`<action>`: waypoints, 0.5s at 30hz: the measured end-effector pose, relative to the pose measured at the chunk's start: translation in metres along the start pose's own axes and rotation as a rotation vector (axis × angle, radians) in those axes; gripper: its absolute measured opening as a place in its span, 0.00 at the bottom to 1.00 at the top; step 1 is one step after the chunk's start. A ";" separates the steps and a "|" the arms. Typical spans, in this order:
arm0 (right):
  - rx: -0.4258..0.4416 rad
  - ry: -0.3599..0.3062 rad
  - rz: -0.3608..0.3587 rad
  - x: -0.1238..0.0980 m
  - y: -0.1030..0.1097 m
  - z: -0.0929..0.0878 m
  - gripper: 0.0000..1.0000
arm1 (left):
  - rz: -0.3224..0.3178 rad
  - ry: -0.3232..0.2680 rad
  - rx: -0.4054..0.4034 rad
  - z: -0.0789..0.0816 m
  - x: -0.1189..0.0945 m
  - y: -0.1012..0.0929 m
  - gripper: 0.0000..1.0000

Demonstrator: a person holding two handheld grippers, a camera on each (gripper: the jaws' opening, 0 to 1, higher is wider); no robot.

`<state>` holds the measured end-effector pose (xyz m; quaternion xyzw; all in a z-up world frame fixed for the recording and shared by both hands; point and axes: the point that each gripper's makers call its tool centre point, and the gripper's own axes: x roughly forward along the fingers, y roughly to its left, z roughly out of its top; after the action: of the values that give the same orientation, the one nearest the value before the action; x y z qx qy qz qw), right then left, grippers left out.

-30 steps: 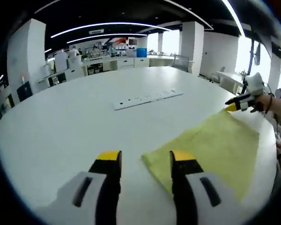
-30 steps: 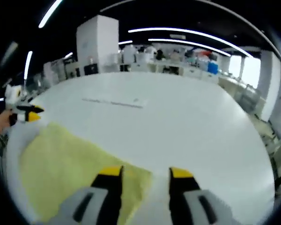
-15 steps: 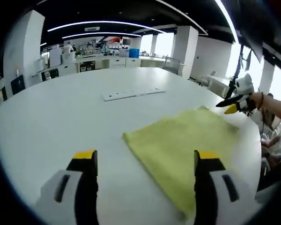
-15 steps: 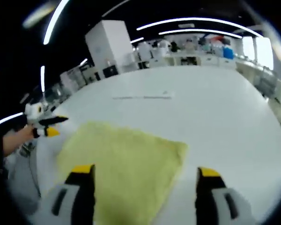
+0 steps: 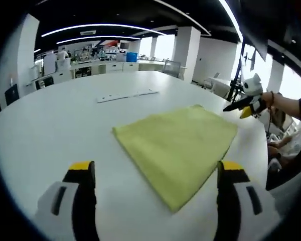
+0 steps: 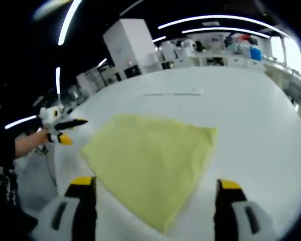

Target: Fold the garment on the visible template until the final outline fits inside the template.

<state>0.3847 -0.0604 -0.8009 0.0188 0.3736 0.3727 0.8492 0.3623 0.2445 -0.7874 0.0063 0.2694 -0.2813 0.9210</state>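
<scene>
The yellow cloth (image 5: 176, 147) lies folded flat on the white table (image 5: 55, 125), both the left gripper (image 5: 154, 173) and right gripper (image 6: 153, 188) hang above it wide apart holding nothing, so next comes checking its fit.

I see a wide white worktop (image 5: 50, 125) in an open office with a dark ceiling, curved light strips (image 5: 90, 27), white columns (image 5: 186, 50), bright windows (image 5: 163, 46) and cluttered counters (image 6: 210, 60) behind.
</scene>
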 end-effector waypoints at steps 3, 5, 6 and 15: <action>0.002 -0.004 -0.004 -0.004 0.000 -0.006 0.96 | -0.003 0.001 -0.004 -0.005 -0.003 -0.004 0.98; -0.001 -0.004 -0.004 -0.006 0.000 -0.010 0.93 | -0.007 0.000 -0.002 -0.008 -0.005 -0.007 0.94; -0.001 -0.003 -0.007 -0.007 0.000 -0.013 0.91 | -0.010 0.001 -0.001 -0.009 -0.006 -0.008 0.91; 0.007 0.026 -0.041 -0.013 -0.007 -0.034 0.54 | -0.032 0.043 -0.026 -0.034 -0.012 -0.018 0.48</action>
<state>0.3613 -0.0820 -0.8200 0.0090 0.3863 0.3540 0.8517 0.3284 0.2410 -0.8077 -0.0040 0.2928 -0.2921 0.9104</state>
